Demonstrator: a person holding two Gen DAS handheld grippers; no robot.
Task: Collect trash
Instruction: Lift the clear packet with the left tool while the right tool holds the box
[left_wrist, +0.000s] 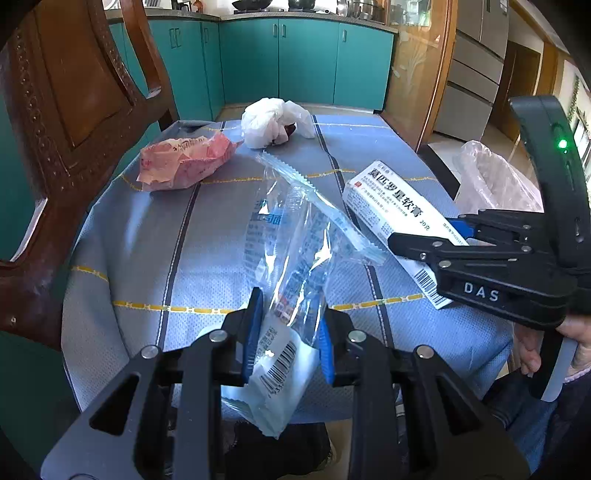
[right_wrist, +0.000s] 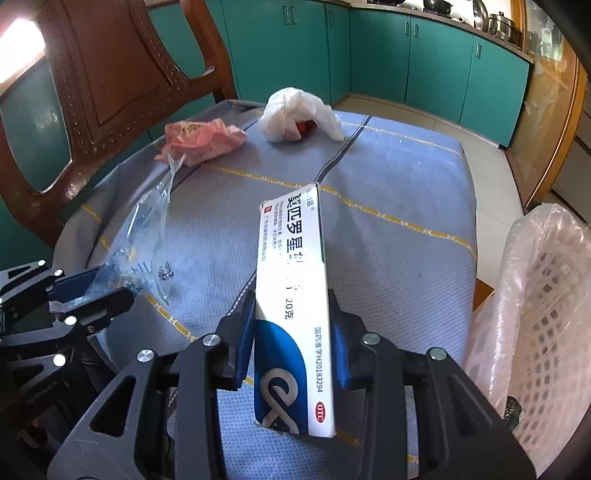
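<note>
My left gripper (left_wrist: 290, 332) is shut on a clear plastic wrapper (left_wrist: 295, 236) with blue print and a barcode, held up over the blue-grey cushion (left_wrist: 207, 236). My right gripper (right_wrist: 291, 332) is shut on a long white and blue medicine box (right_wrist: 291, 280), which juts forward above the cushion (right_wrist: 388, 229). From the left wrist, the right gripper (left_wrist: 432, 240) and its box (left_wrist: 391, 210) show at the right. From the right wrist, the left gripper (right_wrist: 92, 288) and wrapper (right_wrist: 147, 229) show at the left. A crumpled pink wrapper (left_wrist: 184, 162) and a white plastic bag (left_wrist: 273, 122) lie at the cushion's far end.
A carved wooden chair back (left_wrist: 74, 110) rises at the left. A white basket lined with a clear bag (right_wrist: 535, 295) stands to the right of the cushion. Teal cabinets (left_wrist: 295, 62) fill the background. A person's hand (left_wrist: 535, 350) holds the right gripper.
</note>
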